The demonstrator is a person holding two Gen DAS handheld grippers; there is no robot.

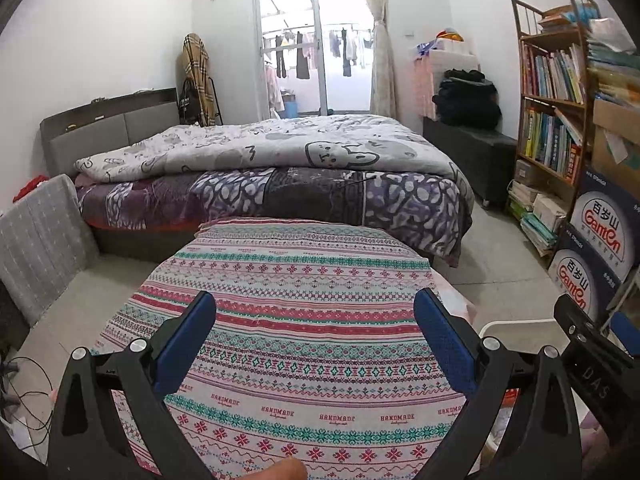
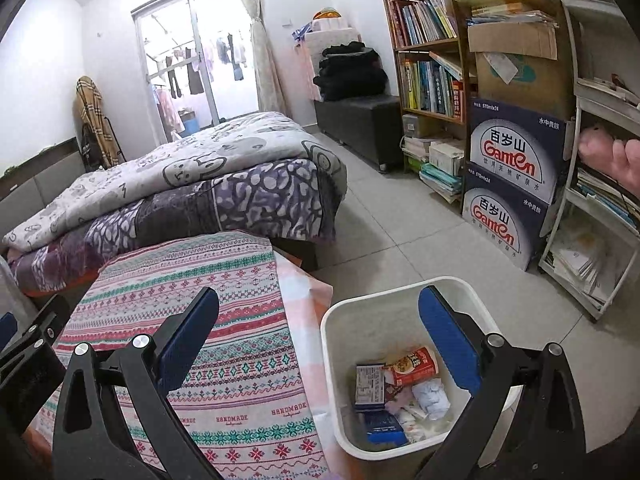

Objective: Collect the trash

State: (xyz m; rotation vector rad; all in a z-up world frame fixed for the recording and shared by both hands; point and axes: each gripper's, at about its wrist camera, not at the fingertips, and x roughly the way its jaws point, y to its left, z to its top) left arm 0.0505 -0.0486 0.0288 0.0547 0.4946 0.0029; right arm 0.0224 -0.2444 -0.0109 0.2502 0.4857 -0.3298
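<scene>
Both tongs, left [image 1: 314, 344] & right [image 2: 318, 340], gape wide & empty; we judge the trash [image 2: 400, 392] in the bin [image 2: 332, 344] light, crushable: pinch wrappers by an edge.

- On the patterned tablecloth [image 1: 304, 320] I read "HANDMADE" in red, repeated along a pale band near me; the small script under each word is too fine to read.
- The two stacked blue water cartons [image 2: 516, 184] each carry "Ganten" in red with "百岁山" above it; the upper one also shows "570ml×24" at its top left corner and "水中贵族" at its top right.
- On the black body of the right gripper [image 1: 600, 364], seen from my left camera, I make out the letters "DAS".
- The book spines on the bookshelf [image 2: 424, 80] and the packets in the white bin [image 2: 332, 332] have print I cannot read.
</scene>
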